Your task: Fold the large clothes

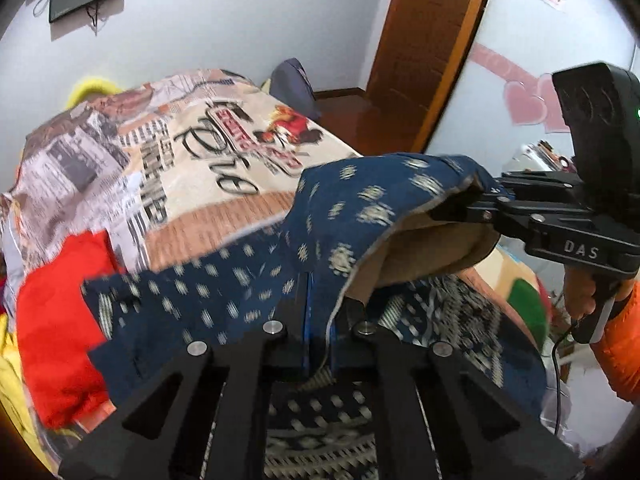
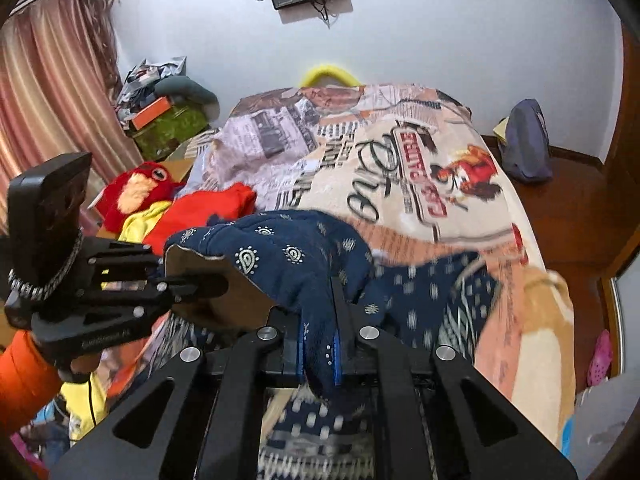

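Bedroom bed (image 2: 472, 264) (newspaper-print cover) carries 1 navy patterned garment (image 1: 360, 208), raised off it by 2 clamps: left gripper (image 1: 316, 312) and right gripper (image 2: 320, 320), both pinching fabric.

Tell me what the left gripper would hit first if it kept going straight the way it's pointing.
Probably the printed bedspread. The left gripper, shut on the navy patterned garment, points down and forward over the bed; past the cloth it carries, the bedspread looks nearest, though depth is unclear.
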A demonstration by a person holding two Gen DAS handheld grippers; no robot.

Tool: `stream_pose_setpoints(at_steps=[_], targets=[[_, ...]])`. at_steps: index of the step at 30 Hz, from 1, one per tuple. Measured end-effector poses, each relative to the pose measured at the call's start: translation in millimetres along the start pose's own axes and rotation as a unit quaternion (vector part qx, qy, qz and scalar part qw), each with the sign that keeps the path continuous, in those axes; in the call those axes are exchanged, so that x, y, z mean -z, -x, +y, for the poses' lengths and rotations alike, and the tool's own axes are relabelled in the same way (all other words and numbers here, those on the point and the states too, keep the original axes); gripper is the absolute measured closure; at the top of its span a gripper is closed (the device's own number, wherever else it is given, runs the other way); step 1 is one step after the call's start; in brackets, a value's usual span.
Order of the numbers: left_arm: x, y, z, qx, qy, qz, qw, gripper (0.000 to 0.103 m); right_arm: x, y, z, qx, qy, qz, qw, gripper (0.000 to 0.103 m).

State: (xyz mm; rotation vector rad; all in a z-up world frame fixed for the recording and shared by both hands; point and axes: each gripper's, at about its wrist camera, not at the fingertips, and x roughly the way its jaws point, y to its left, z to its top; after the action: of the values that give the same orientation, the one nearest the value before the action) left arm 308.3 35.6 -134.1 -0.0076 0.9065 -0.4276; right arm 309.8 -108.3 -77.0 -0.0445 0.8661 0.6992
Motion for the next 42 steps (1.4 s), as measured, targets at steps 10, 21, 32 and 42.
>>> stream_pose_setpoints(at_steps=[10,21,32,42], targets=[[71.8,-3.8,-20.3,-0.009,0.007,0.065,0.9978,0.092,75.7,-8.0,8.8,-0.006,-0.014,0.073,0.997,0.094],[124.8,-5.3,-26.3,-0.071,-0.003,0.096,0.9928,0.039,124.8,-24.5,5.8,0.011,-0.031,0.140,0.990,0.083],[124.3,48.5,21.9,-0.106,0.063,0.054,0.9910,0.038,123.9,24.9,-2.5,0.017,-0.037,0.114,0.993,0.059],[110.8,72.0,103.5,-0.142,0.191,-0.001,0.9712,0.022,86.7,46.1,-53.8,0.054,-0.123,0.023,0.991,0.051]])
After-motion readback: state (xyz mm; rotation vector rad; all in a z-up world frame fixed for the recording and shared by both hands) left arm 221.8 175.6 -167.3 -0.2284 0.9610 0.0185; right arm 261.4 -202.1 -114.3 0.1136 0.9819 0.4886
